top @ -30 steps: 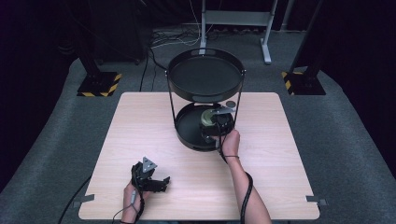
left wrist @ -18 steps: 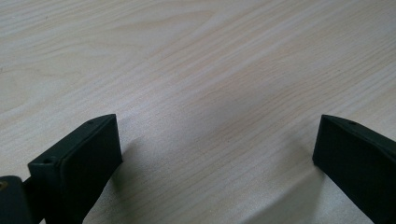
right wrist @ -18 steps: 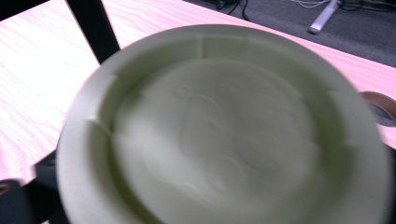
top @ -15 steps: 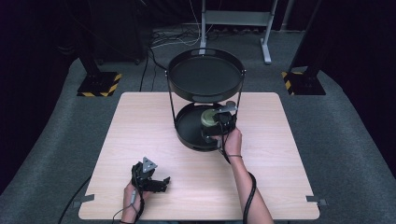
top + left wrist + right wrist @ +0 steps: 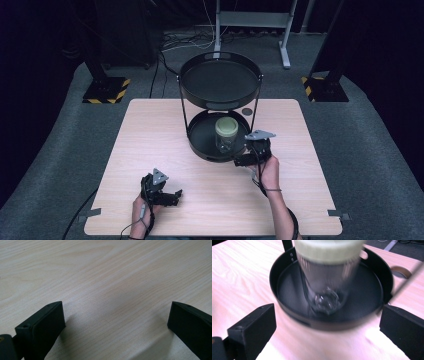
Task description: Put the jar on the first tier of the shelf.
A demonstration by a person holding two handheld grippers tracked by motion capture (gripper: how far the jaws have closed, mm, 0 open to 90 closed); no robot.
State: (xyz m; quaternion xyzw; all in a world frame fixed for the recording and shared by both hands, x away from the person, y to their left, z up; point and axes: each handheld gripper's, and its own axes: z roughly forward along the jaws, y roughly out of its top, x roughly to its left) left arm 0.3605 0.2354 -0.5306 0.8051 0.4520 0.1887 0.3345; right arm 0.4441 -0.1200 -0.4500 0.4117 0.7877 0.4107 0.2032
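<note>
On the lower tray (image 5: 200, 142), my right tool (image 5: 243, 159), jaws spread, should clear the jar (image 5: 226, 134) squarely; left tool (image 5: 172, 196) rests spread.

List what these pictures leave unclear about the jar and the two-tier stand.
- Jar contents: right gripper view, motion blur smears the glass; high view, too small.
- Jar lid top: right gripper view, cut off by the upper edge.
- Lower tray back part: high view, hidden under the upper tray.
- Brown disc on the table: high view, too small, partly behind a post; blurred in the right gripper view.
</note>
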